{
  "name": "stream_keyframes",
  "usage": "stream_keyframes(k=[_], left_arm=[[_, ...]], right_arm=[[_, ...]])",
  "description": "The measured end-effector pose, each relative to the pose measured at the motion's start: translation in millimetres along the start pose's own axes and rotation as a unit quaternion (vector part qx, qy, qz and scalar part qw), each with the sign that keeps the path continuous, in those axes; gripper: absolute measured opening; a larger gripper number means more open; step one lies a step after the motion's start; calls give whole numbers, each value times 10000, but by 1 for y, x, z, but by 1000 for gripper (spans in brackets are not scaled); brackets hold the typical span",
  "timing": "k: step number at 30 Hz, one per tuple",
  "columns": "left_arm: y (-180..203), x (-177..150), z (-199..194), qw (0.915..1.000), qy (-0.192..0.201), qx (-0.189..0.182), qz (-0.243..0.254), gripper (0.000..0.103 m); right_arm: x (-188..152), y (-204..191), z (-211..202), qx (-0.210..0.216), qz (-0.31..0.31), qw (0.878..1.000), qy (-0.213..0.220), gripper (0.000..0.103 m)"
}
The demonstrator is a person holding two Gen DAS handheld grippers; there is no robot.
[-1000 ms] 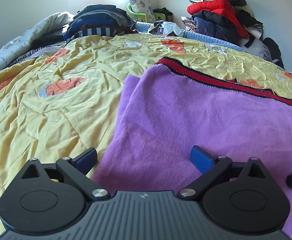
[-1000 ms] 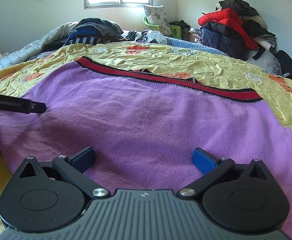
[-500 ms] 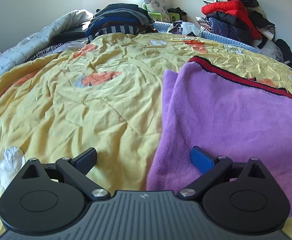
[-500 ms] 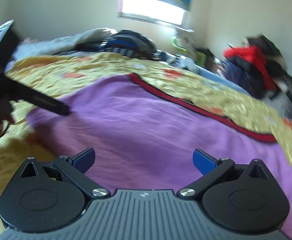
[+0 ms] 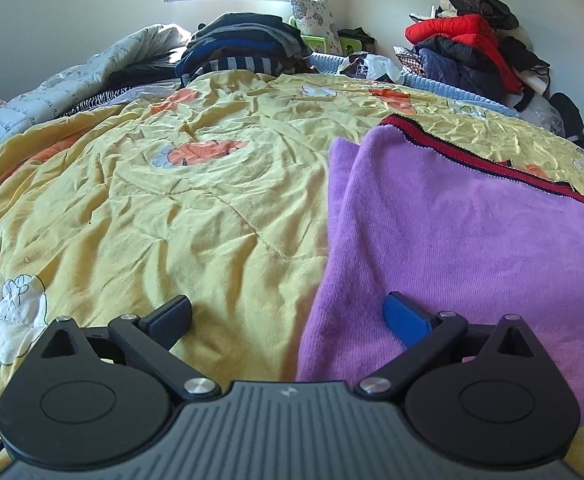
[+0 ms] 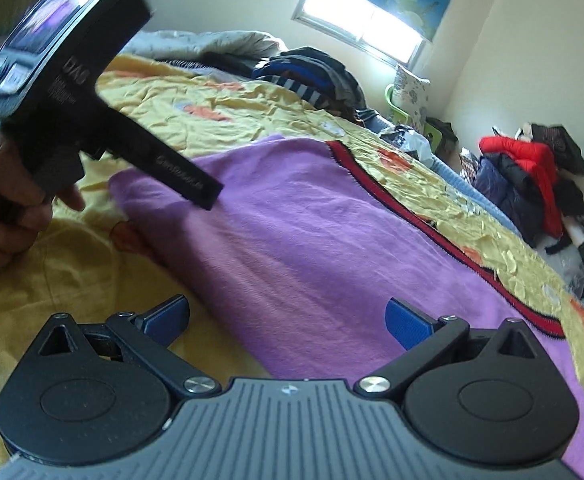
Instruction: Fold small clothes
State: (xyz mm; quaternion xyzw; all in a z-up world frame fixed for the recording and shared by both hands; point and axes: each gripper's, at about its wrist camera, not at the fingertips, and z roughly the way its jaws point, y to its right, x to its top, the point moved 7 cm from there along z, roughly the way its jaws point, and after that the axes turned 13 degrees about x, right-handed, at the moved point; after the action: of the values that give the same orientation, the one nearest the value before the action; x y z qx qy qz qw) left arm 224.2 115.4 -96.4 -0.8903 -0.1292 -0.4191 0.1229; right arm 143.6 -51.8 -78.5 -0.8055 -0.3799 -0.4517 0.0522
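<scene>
Purple garment point(image 5: 472, 240) lies flat on the yellow quilt point(image 5: 151, 208); left gripper point(image 5: 287, 316) straddles its left edge, jaws wide; right gripper point(image 6: 287, 316) likewise wide, empty.

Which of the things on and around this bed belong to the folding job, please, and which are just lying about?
Part of the job:
purple garment
left tool, open
right tool, open
yellow quilt, the work surface

Lying about:
stack of dark clothes
red jacket pile
floral pillow
grey quilt
</scene>
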Motion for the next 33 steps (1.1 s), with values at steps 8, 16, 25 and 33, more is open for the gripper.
stream_keyframes(k=[8, 16, 25, 33], left_arm=[[0, -1, -1, 10000, 39, -48, -22, 103], [-22, 19, -6, 9982, 106, -430, -392, 103], [-22, 64, 40, 9749, -970, -1894, -659, 103], [-10, 67, 54, 9910, -834, -1010, -261, 103]], right_arm=[[2, -10, 2, -160, -168, 9997, -1, 103], [8, -13, 8, -320, -247, 9992, -31, 103], [28, -38, 27, -1164, -1201, 9859, 99, 103], [33, -29, 33, -1107, -914, 9895, 167, 103]])
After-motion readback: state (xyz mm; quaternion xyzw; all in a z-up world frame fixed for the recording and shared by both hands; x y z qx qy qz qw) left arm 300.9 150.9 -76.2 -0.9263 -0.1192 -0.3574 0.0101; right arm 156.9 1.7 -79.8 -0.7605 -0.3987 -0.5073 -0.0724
